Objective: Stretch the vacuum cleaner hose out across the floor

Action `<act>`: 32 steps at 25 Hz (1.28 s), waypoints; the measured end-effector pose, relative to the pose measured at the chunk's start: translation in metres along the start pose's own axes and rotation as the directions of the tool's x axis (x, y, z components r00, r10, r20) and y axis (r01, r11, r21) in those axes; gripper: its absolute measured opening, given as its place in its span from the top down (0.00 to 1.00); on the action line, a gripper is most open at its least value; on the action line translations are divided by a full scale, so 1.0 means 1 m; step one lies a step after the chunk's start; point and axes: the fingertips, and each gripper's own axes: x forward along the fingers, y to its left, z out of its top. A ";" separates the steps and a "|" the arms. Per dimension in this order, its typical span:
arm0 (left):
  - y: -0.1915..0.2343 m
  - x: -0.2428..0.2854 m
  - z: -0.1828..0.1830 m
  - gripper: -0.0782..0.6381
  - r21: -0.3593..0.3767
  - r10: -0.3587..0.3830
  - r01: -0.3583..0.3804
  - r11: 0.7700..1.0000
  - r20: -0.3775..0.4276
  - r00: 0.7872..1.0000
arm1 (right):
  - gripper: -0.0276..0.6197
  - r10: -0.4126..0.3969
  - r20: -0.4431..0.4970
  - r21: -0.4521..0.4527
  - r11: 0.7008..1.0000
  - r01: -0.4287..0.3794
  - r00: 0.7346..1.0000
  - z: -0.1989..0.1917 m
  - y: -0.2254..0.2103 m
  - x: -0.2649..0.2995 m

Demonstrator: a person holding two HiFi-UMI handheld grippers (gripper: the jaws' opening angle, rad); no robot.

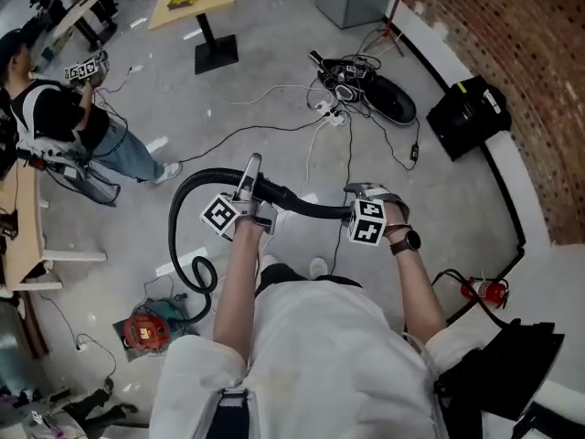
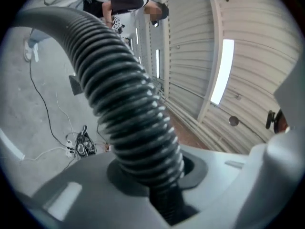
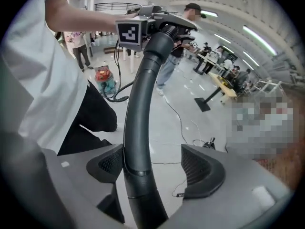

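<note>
White-shirted shoulders [image 1: 302,337] filled the head view's foot; beyond them the left gripper [image 1: 249,176] and right gripper [image 1: 367,198] had the hose [image 1: 186,210] raised, its slack looping back to the red vacuum cleaner [image 1: 146,329] on the floor. Left gripper view: jaws clamped on the ribbed hose [image 2: 128,104]. Right gripper view: jaws apart around the smooth end, one pad [image 3: 110,163] touching it, well apart from the vacuum cleaner [image 3: 102,76]. Stretching seemed barely begun; next, regrip that end and carry it farther from the vacuum cleaner
</note>
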 end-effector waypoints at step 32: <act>0.094 0.417 -0.436 0.78 -0.443 0.233 -0.667 0.598 -0.701 0.674 | 0.13 -0.933 0.002 0.990 -0.050 -0.134 0.360 -0.412 -0.193 -0.202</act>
